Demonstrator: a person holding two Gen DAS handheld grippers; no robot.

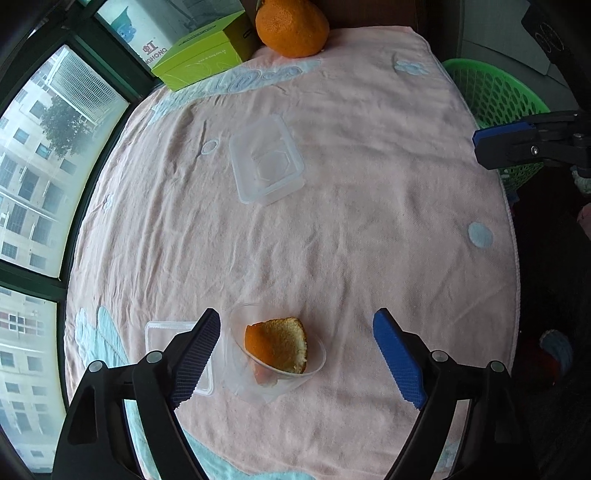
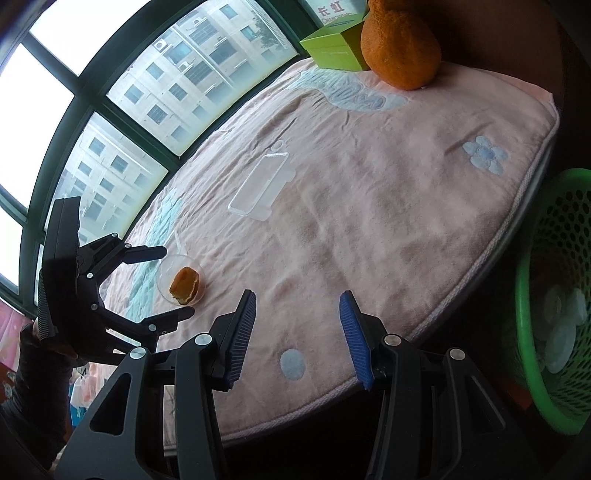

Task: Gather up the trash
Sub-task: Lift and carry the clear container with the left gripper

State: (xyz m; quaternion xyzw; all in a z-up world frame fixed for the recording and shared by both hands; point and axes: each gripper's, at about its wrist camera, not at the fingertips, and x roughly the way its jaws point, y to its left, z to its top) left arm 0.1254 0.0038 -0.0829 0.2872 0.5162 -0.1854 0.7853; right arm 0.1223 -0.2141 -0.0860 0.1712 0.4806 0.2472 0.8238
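A clear plastic cup (image 1: 258, 380) lies on its side on the pink cloth with an orange peel (image 1: 277, 343) inside it. My left gripper (image 1: 297, 314) stands open around the cup; its left finger is close to the rim and its right finger stands well apart. The right wrist view shows the same cup (image 2: 164, 275) and peel (image 2: 186, 282) between the left gripper's (image 2: 178, 282) spread fingers. Near the table's front edge my right gripper (image 2: 297, 325) is open with nothing between its fingers. A clear plastic tray (image 1: 266, 158) lies mid-table.
A second clear tray (image 1: 160, 332) lies partly hidden behind my left finger. A whole orange (image 1: 291, 26) and a green box (image 1: 199, 55) stand at the far edge. A green mesh basket (image 2: 554, 295) with white items sits beside the table on the right. Windows line the left.
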